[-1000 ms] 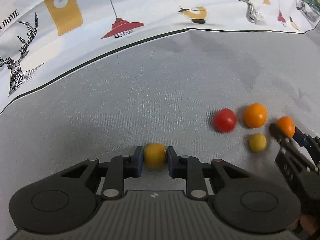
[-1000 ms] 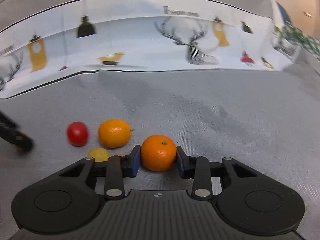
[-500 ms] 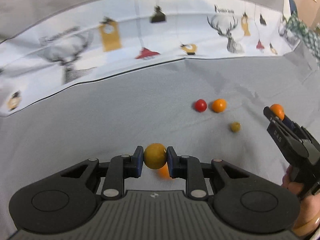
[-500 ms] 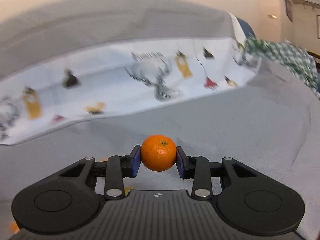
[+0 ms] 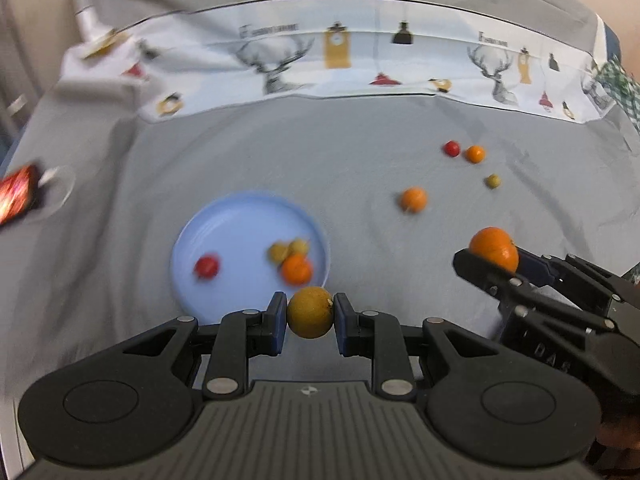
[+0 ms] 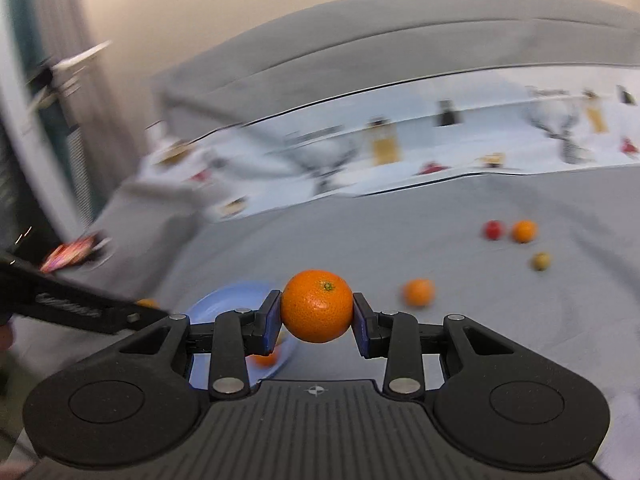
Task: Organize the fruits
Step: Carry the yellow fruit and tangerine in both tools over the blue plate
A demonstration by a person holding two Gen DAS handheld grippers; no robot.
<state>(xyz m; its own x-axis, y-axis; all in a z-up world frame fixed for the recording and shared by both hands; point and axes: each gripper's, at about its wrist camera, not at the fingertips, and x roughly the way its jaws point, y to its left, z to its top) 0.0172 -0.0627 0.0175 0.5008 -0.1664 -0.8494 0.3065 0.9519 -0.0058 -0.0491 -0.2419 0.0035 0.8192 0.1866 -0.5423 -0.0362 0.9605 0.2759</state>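
My left gripper [image 5: 310, 314] is shut on a small yellow-brown fruit [image 5: 310, 312], held above the near rim of a light blue plate [image 5: 224, 232]. The plate holds a red fruit [image 5: 207, 266], two small yellow fruits [image 5: 287, 249] and an orange [image 5: 296, 270]. My right gripper [image 6: 317, 316] is shut on an orange mandarin [image 6: 317, 305]; it also shows in the left wrist view [image 5: 493, 254], to the right of the plate. Loose on the grey cloth lie an orange [image 5: 414, 199], a small yellow-green fruit [image 5: 493, 181], a red fruit [image 5: 452, 148] and a small orange [image 5: 475, 153].
A grey cloth [image 5: 340, 160] covers the table, with a white printed band [image 5: 360, 60] along its far edge. A red-orange object [image 5: 18, 192] lies at the far left. The plate's edge shows in the right wrist view [image 6: 224, 300], lower left.
Both grippers have lifted and pulled back to the left with their fruits. The blue plate has come into view below the left gripper. The loose fruits now lie farther away.
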